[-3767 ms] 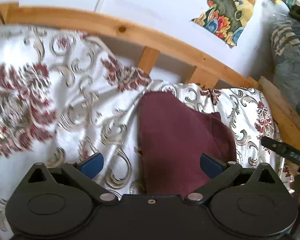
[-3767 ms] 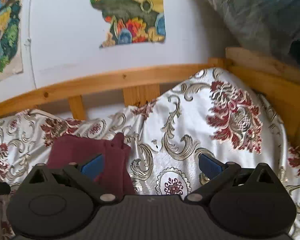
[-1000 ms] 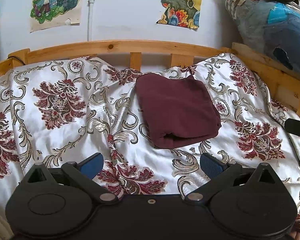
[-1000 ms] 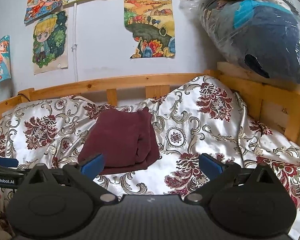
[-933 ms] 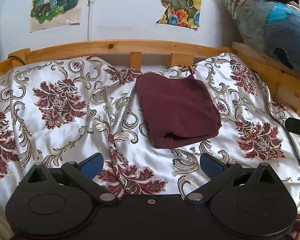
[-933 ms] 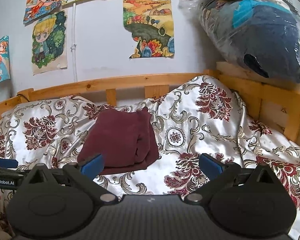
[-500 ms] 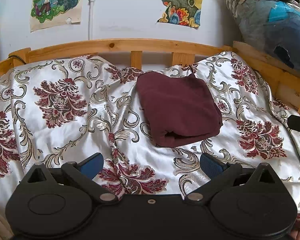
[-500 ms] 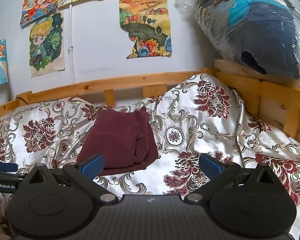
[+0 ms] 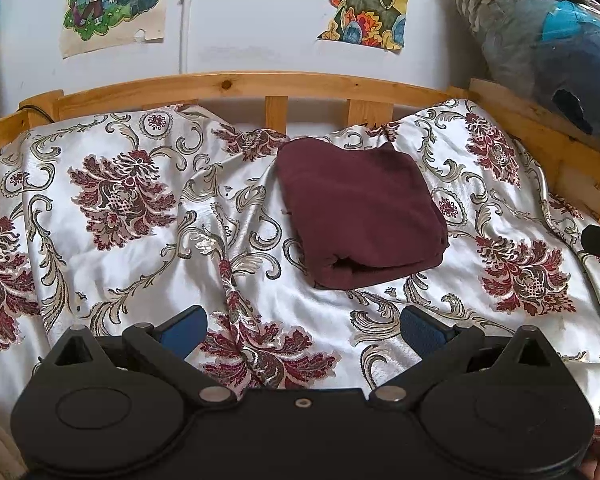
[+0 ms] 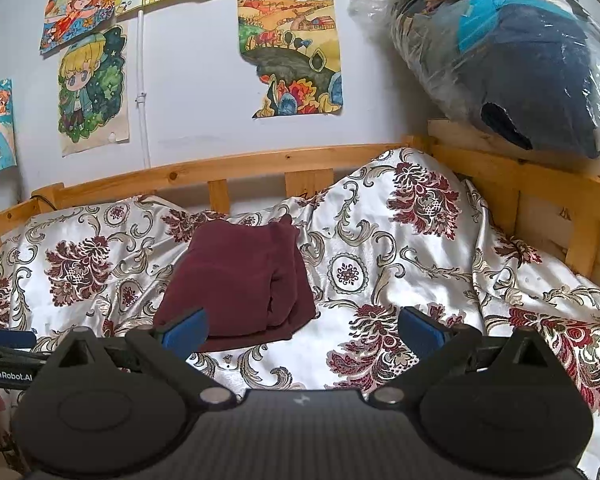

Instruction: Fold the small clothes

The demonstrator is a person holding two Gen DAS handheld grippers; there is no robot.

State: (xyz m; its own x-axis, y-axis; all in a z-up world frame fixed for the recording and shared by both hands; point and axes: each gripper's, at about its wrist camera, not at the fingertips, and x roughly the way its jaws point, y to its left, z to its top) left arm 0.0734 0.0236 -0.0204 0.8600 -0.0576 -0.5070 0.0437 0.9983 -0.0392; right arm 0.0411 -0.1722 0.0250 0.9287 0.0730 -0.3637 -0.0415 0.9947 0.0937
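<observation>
Broadly, the bed is being covered by a slick, rumpled floral satin spread point(image 9: 148, 264), and the folded maroon garment point(image 9: 360, 208) is being left lying on a ridge of it near the wooden headboard rail point(image 9: 228, 82), so the bundle is judged liable to slide or slump open if the spread is being tugged or nudged. Both the left tongs point(image 9: 302, 326) and the right tongs point(image 10: 302, 326) are being held spread wide and empty, well back from the garment, whose loose near edge could be snagged and unrolled by a careless pass.
</observation>
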